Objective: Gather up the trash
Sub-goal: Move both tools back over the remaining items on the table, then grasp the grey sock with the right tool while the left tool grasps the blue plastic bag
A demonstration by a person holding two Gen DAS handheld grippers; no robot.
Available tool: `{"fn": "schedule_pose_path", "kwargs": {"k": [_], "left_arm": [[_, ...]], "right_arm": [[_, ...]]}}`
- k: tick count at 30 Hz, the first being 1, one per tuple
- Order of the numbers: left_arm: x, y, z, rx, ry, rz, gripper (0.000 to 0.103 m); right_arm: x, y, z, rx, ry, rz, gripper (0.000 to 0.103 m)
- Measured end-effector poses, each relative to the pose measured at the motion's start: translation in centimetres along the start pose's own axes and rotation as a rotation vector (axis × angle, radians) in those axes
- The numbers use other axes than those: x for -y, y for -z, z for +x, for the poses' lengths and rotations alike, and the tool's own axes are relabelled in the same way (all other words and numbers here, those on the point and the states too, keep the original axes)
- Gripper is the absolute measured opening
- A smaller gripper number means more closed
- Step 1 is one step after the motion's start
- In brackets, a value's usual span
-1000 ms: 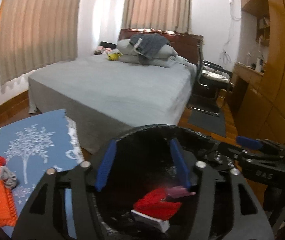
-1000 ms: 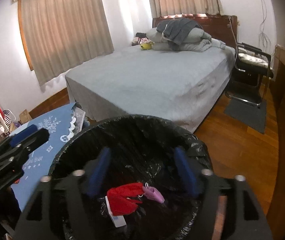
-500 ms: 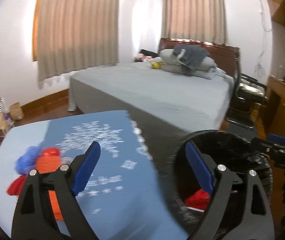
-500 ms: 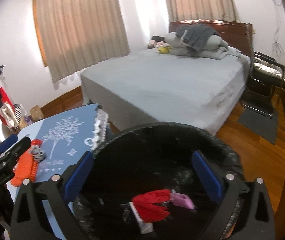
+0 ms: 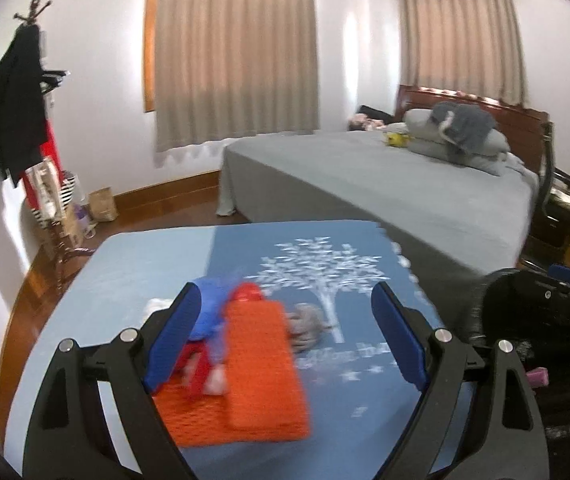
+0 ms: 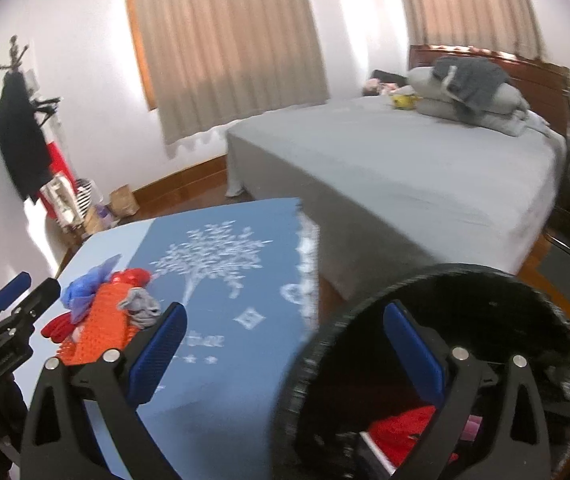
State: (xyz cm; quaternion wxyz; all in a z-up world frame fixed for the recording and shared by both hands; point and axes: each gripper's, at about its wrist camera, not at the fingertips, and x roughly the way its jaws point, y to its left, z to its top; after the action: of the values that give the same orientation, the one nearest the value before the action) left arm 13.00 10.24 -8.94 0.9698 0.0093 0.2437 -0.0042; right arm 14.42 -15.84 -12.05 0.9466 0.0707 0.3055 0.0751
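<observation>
A: Which step is this, would you say?

B: Between items, by my reading; the round bin lined with a black plastic bag (image 6: 437,280) already holds a crumpled red wrapper (image 6: 401,432) and a small pink scrap (image 6: 471,426); the rest of the trash lies on the table with the blue tree-print cloth (image 5: 325,268).

A: And the grippers?

B: The left gripper (image 5: 285,336) has just been opening and stands wide, nothing pressed between its blue pads; the orange knitted rectangle (image 5: 261,364) shows in the gap but lies on the cloth; the right gripper (image 6: 285,352) has likewise just been spreading and is released, straddling the bin's rim and the table edge.

A: What remains there?

B: A cluster; the orange piece, a blue crumpled bag (image 6: 89,284), red bits (image 6: 133,276) and a grey wad (image 6: 141,304), all touching or overlapping.

A: So next?

B: Probably lowering the left jaws onto one piece; the pile is tangled, so neighbours may drag along.
</observation>
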Motion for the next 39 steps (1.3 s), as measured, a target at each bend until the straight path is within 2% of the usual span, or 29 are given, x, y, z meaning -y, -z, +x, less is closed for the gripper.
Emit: {"fn": "schedule_pose_path", "kwargs": {"k": [9,18,23,30,33,37,39], "left_arm": [[-4.9,0.6,2.0,-0.036,-0.076,-0.04,0.081],[-6.7,1.5,3.9,-0.069,-0.085,-0.058,0.075],[-7.1,1.8,4.6,-0.078,-0.083,-0.068,0.074],[-7.6,1.9,5.4,-0.085,-0.086,-0.081,0.074],[-7.7,2.1,5.6,-0.088,-0.085,-0.082,0.074],[-7.9,2.3,5.9,-0.095,-0.08,-0.085,0.074],[-7.8,2.4,6.2,-0.101,-0.071,-0.084,0.074]], "right_arm": [[-6.2,0.2,6.0,-0.051,-0.071,-0.091,0.096],[-10.8,2.1,11.3,-0.157,-0.149,-0.186,0.082],[-12.0,2.8,13.1,-0.194,-0.184,-0.214,0.075],[-13.4,3.3,14.6,-0.223,-0.216,-0.248,0.071],[-13.9,3.3,15.4,-0.24,-0.244,-0.252,0.064],[-14.4,3.1,15.7,-0.255,-0.317,-0.258,0.039],[-14.6,3.1,15.6,-0.257,-0.341,-0.267,0.033]]}}
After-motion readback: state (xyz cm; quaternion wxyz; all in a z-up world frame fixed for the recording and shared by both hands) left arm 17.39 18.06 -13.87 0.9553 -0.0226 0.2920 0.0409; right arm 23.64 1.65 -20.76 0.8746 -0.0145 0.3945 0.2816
